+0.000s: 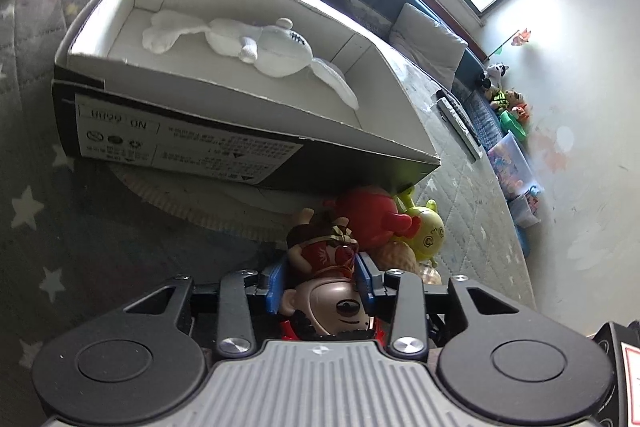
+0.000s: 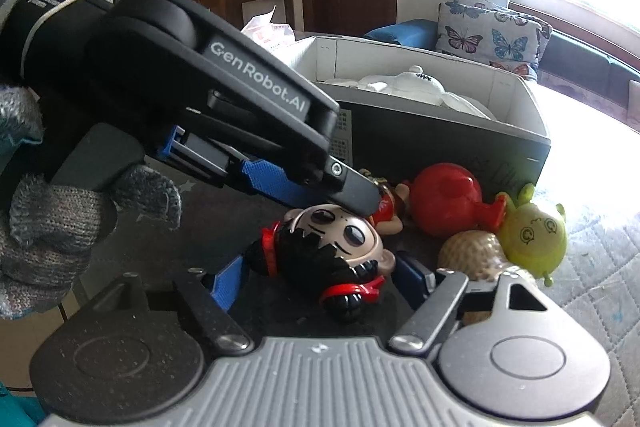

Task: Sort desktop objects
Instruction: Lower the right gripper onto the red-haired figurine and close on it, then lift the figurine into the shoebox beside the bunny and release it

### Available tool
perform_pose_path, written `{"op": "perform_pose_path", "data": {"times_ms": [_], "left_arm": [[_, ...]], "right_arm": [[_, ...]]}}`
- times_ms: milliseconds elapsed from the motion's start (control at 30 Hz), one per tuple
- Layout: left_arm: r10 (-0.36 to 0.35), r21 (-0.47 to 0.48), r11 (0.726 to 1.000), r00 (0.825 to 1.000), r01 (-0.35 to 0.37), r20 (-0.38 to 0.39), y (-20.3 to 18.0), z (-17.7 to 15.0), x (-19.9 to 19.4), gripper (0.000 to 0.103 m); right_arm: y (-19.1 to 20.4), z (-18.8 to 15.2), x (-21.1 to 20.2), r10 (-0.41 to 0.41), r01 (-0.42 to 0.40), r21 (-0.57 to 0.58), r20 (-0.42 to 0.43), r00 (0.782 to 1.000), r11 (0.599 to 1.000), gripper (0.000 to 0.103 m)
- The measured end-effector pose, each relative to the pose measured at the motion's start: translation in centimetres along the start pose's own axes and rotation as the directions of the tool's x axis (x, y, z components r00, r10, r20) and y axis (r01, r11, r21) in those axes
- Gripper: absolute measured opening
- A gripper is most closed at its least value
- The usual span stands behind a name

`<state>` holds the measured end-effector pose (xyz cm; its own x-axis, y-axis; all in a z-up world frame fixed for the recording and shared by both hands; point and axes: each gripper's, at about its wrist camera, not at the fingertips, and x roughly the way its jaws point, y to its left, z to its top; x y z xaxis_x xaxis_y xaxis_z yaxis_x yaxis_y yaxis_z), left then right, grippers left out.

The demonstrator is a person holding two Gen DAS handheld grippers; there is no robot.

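Main risk, as a judgement: the doll figure (image 1: 320,267) was top-heavy, with a big glossy head, and the left gripper (image 1: 320,279) had it only by the narrow body. It could pivot or slip out on the lift, and a drop would knock the toys crowded just beyond it. The second risk was the two tools colliding: in the right wrist view the left gripper (image 2: 320,187) reached in from the upper left right over the doll figure (image 2: 332,251), and the right gripper (image 2: 320,275) sat at the same toy. The cardboard box (image 1: 248,143) wall stood close behind the pile, so a low carry could catch its rim.

The left jaws were pinching the doll's torso, blue pads on both flanks, head pointing back toward the camera. The right jaws were spread, one blue finger on each side of the head; whether they touched it was unclear. The doll lay on its side on the dark tabletop, in front of the box.

Just beside it were the red toy (image 2: 448,203), the green alien toy (image 2: 532,231) and a tan textured ball (image 2: 472,251), all touching or nearly so. A white plush (image 1: 256,43) already lay inside the box.
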<state>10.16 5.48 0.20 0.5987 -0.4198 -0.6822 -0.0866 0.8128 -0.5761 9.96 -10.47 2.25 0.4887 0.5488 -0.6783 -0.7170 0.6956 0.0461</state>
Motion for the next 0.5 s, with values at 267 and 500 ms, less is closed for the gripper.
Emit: {"op": "perform_pose_path", "data": {"times_ms": [267, 500], "left_arm": [[0.011, -0.001, 1.0, 1.0, -0.011, -0.012, -0.22, 0.15, 0.54, 0.041], [0.02, 0.032, 0.999, 1.0, -0.02, -0.011, -0.7, -0.09, 0.34, 0.041]], "right_arm": [[-0.04, -0.04, -0.02, 0.0, 0.0, -0.003, 0.0, 1.0, 1.0, 0.079], [0.16, 0.19, -0.03, -0.001, 0.001, -0.005, -0.004, 1.0, 1.0, 0.079]]}}
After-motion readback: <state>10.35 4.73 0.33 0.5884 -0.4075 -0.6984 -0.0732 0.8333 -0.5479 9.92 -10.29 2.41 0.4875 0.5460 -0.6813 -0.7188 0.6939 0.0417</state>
